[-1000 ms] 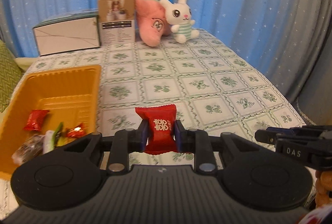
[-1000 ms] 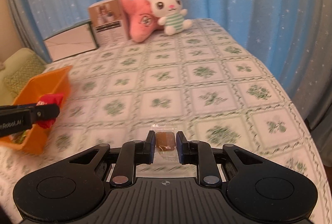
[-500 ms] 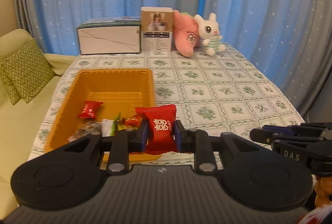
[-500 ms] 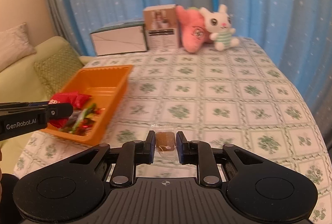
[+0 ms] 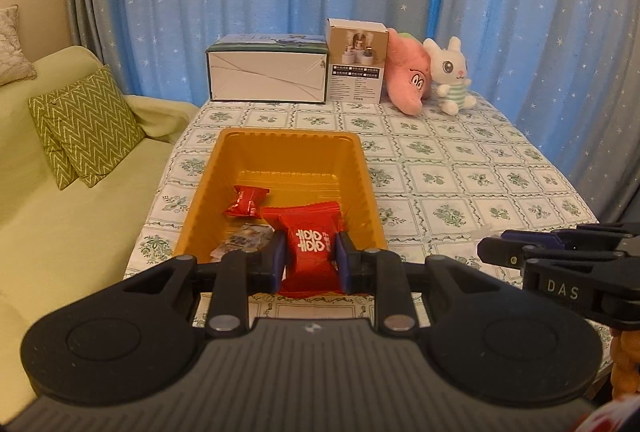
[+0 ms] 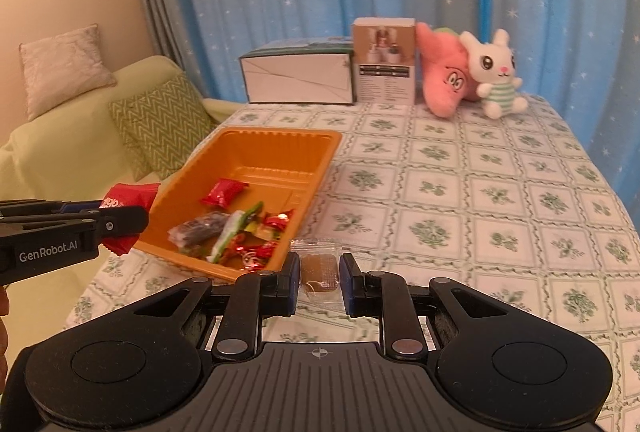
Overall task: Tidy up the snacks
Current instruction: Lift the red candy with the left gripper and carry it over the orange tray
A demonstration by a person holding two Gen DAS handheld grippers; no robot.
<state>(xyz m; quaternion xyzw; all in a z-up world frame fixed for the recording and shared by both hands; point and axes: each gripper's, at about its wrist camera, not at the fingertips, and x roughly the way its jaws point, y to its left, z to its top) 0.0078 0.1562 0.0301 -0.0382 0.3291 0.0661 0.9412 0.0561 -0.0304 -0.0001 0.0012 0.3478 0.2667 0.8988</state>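
My left gripper (image 5: 311,264) is shut on a red snack packet (image 5: 310,252) and holds it above the near end of the orange tray (image 5: 288,143). The tray holds a small red candy (image 5: 245,201) and several other wrapped snacks (image 6: 236,236). My right gripper (image 6: 319,282) is shut on a clear packet with a brown snack (image 6: 319,268), just off the tray's (image 6: 280,135) near right corner. The left gripper with its red packet (image 6: 130,197) shows at the left of the right wrist view. The right gripper (image 5: 520,252) shows at the right of the left wrist view.
A table with a green-patterned cloth (image 5: 460,171) bears a white box (image 5: 266,75), a smaller carton (image 5: 356,67), a pink plush (image 5: 408,79) and a white bunny plush (image 5: 450,73) at its far edge. A green sofa with cushions (image 5: 84,127) stands to the left.
Both grippers pulled back and swung left toward the tray, still holding their packets. The left gripper's red packet now hangs over the tray's near end.
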